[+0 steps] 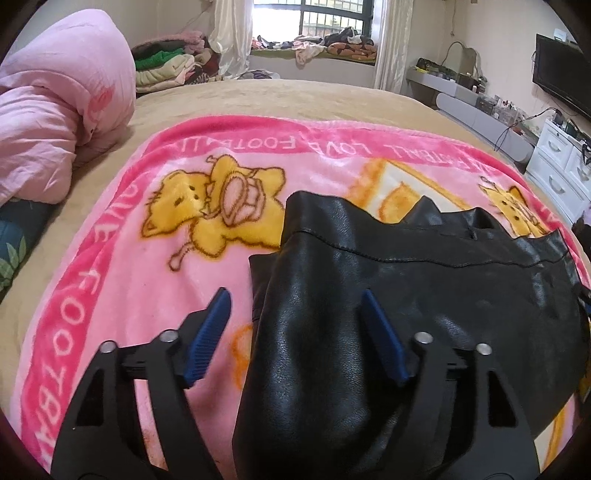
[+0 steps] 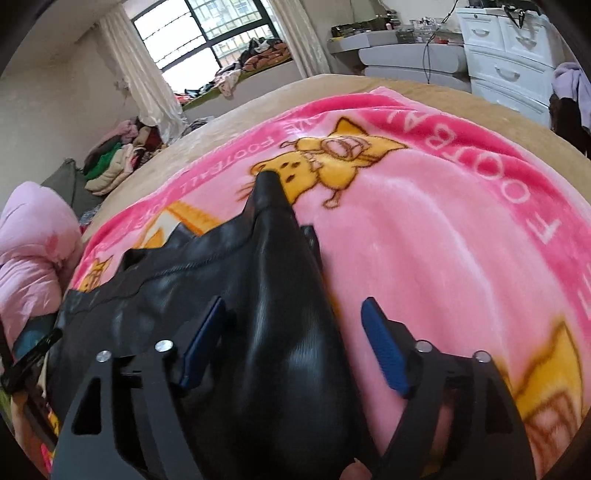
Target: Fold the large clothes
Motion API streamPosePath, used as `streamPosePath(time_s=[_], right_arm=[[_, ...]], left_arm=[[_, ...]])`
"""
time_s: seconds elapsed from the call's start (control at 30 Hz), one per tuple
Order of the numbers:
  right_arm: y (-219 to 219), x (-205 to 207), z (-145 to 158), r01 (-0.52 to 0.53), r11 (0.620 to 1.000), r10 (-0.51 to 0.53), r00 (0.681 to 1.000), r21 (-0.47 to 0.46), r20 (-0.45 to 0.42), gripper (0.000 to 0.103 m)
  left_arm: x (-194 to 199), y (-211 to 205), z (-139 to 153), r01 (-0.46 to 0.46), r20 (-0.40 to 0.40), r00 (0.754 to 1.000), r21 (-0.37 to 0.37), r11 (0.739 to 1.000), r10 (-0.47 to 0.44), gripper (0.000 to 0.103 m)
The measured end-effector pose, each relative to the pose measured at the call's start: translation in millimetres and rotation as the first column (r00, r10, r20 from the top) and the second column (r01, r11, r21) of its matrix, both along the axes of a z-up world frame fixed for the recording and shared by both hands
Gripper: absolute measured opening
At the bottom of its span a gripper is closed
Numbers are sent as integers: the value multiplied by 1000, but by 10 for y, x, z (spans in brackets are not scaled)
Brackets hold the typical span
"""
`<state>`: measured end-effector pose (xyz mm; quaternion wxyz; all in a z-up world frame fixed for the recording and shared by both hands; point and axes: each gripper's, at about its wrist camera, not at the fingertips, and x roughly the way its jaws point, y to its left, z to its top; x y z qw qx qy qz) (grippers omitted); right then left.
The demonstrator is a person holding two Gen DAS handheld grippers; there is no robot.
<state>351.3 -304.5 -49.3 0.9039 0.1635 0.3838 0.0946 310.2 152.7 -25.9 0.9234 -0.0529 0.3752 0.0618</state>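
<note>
Hovering with both jaws spread wide, my left gripper (image 1: pixel 295 332) and right gripper (image 2: pixel 293 343) straddle the black leather garment (image 1: pixel 369 295); slick folds may slip out on closing.

Ahead of me the bed (image 1: pixel 295 99) stretches out under a tan cover, with a pink cartoon blanket (image 1: pixel 122 258) spread across it. A barred window (image 1: pixel 314 16) at the far wall lets in pale daylight between cream curtains (image 1: pixel 231 33), and its sill bench (image 1: pixel 314 50) is strewn with clothes. A stack of folded laundry (image 1: pixel 166 62) sits beyond the bed's far left corner, near a bunched pink quilt (image 1: pixel 55 110). To my right a grey shelf (image 1: pixel 476 110) carries clutter, beside white drawers (image 1: pixel 561 158) and a wall-mounted television (image 1: pixel 561 74). The walls are plain cream.
</note>
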Motion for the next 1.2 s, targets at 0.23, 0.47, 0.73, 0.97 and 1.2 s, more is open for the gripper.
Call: streamPosePath(time_s=[0.23,0.47,0.73,0.97,1.2], right_arm=[[-67,-424,-21,-64,995,65,998,83,-14,91],[-305,-668,-144,-58,972,77,994,227,-76,87],[-356,-684,-267,-94,949,132,985,300,-108,42],[-444,-731,-134,-123,952,154,984,281,-93,32],[-513,-910,-102,-143,970,163,982,198,-91,32]], left_arm=[[-159,58,139,-5,12,1000,-24,1000,5,94],[-377,248,-152,-12,-82,997,-199,980,-5,94],[-466,283,-432,-34,-138,990,-449,893,-31,70],[-644,57,-288,-39,-132,991,-407,913,-17,55],[-890,-133,-240,-16,-125,992,-348,938,-29,59]])
